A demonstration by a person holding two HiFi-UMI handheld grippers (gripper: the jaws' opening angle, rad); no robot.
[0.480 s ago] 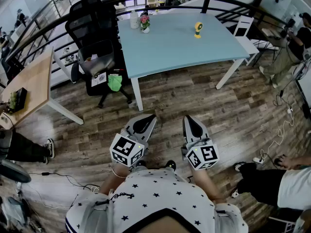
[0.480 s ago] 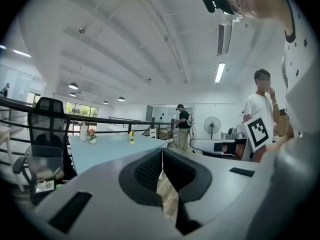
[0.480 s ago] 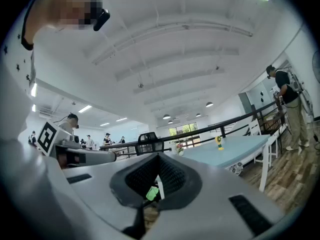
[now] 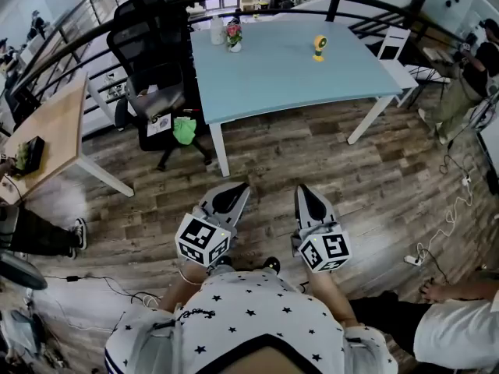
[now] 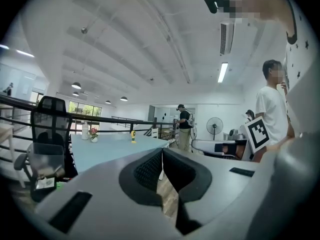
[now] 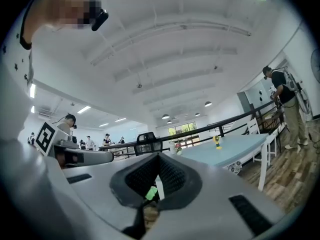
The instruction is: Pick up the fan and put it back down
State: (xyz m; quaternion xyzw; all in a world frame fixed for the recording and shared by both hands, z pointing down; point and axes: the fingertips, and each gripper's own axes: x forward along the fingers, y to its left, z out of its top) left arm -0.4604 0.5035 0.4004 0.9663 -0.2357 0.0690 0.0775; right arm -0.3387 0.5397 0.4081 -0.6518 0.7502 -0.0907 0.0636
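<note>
A small yellow fan point(image 4: 319, 47) stands upright on the far part of the light blue table point(image 4: 296, 84). It shows small and distant as the fan point(image 5: 133, 134) in the left gripper view and the fan point(image 6: 217, 141) in the right gripper view. My left gripper point(image 4: 240, 187) and right gripper point(image 4: 302, 189) are held side by side over the wooden floor, well short of the table. In the left gripper view the left gripper point(image 5: 161, 151) has its tips together with nothing between them. The right gripper point(image 6: 158, 156) is likewise shut and empty.
A bottle point(image 4: 216, 29) and a flower pot point(image 4: 233, 36) stand at the table's far left. A black office chair point(image 4: 148, 45) with a green thing point(image 4: 184, 130) below it stands left of the table. A wooden table point(image 4: 54, 131) is further left, a white chair point(image 4: 394, 49) at the right. Bystanders and cables point(image 4: 448, 209) are at the right.
Both grippers keep their place. The bystander's legs at the lower right have drawn back toward the picture's corner.
</note>
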